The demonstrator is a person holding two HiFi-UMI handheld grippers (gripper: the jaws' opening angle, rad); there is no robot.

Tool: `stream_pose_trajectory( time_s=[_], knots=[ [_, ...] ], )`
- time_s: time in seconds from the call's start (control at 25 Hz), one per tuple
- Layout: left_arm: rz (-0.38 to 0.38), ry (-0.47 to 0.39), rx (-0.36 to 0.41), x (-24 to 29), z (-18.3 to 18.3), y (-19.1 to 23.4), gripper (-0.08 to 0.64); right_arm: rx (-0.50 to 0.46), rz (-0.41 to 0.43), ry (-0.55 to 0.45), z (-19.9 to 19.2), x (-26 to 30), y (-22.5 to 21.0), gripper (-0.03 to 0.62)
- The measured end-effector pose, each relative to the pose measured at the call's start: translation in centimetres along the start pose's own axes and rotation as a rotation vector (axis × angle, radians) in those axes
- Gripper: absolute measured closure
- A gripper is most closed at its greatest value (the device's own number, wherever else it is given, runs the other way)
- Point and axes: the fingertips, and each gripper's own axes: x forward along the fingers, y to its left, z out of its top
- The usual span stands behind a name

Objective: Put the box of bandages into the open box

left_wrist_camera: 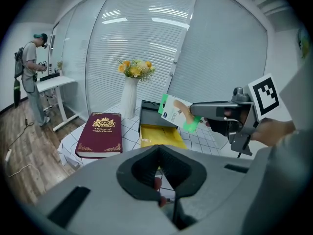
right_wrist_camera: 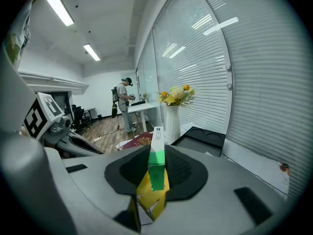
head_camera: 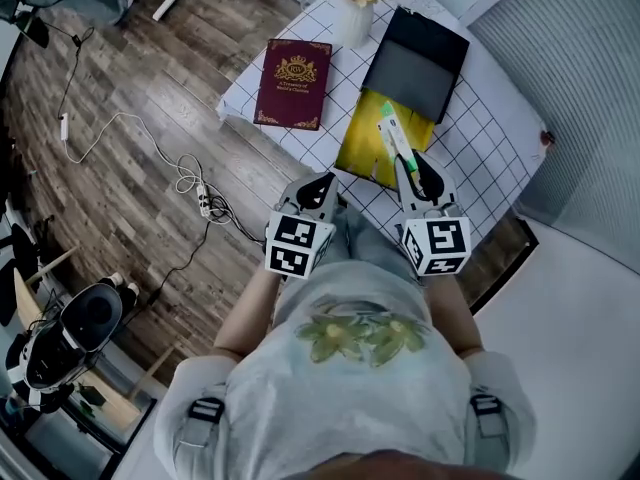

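The bandage box (head_camera: 394, 134), white with green ends, hangs above the table with my right gripper (head_camera: 411, 165) shut on its near end. In the right gripper view the bandage box (right_wrist_camera: 157, 153) stands edge-on between the pads. From the left gripper view the bandage box (left_wrist_camera: 177, 112) shows its flat face, with the right gripper (left_wrist_camera: 196, 112) holding it. The black open box (head_camera: 418, 58) lies at the table's far side, beyond a yellow flat packet (head_camera: 368, 148) that sits under the held box. My left gripper (head_camera: 318, 188) hovers over the table's near edge, shut and holding nothing.
A dark red book (head_camera: 294, 82) lies left on the white grid tablecloth (head_camera: 480, 138). A white vase of yellow flowers (head_camera: 352, 13) stands at the far edge. Cables and a power strip (head_camera: 203, 201) lie on the wooden floor. A person (left_wrist_camera: 30, 77) stands at a distant desk.
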Motion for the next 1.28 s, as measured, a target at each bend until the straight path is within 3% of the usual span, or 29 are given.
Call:
stream_pose_trajectory(
  time_s=[0.64, 1.28],
  knots=[
    [0.055, -0.031, -0.03, 1.0, 2.1, 0.6, 0.554, -0.017, 0.074, 0.029, -0.5, 1.9, -0.6, 0.503],
    [0.054, 0.008, -0.043, 1.7, 1.0, -0.2, 0.554, -0.023, 0.115, 0.064, -1.9, 2.5, -0.9, 0.503]
  ],
)
